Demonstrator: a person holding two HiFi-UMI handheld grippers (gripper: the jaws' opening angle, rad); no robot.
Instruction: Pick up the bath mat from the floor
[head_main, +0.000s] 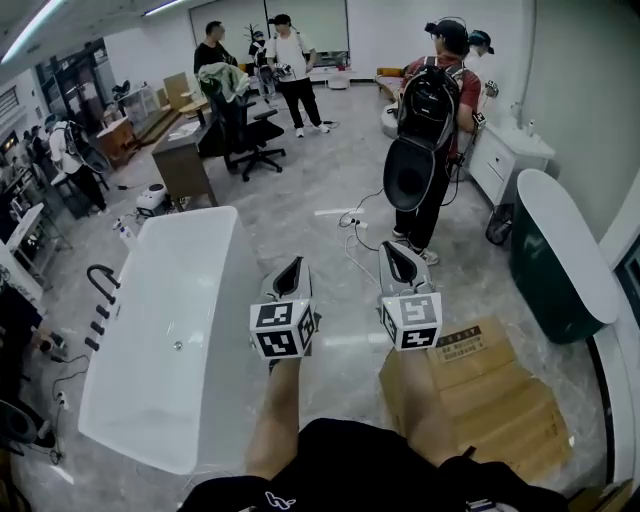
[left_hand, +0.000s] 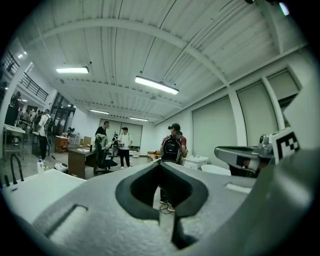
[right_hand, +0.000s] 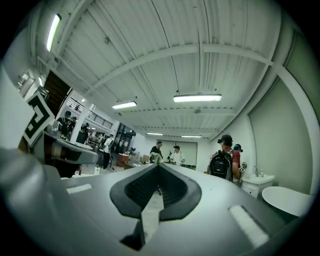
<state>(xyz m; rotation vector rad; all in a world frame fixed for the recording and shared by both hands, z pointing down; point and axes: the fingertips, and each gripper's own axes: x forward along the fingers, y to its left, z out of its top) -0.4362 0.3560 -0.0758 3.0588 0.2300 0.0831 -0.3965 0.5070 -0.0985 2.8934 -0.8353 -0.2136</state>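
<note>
Both tongs are clamped shut with nothing between them. My left gripper (head_main: 292, 266) and right gripper (head_main: 398, 250) are held side by side, pointing level out over the grey floor (head_main: 320, 190).

At the far left a black faucet (head_main: 100, 280) stands just beside a white bathtub (head_main: 200, 290), which reaches across to the left gripper. The only thing I see in its basin is a drain (head_main: 178, 346).

Ahead of the right gripper a person (head_main: 432, 110) with a black backpack stands near a white cable (head_main: 352, 222) lying on the floor.

Below and right of that gripper sit closed cardboard boxes (head_main: 490, 395) with a label (head_main: 460, 342) on top. What they hold I cannot tell.

Farthest right is a dark green tub (head_main: 545, 280) with a white rim, and I cannot make out its inside.

I cannot pick out the bath mat in any view.
</note>
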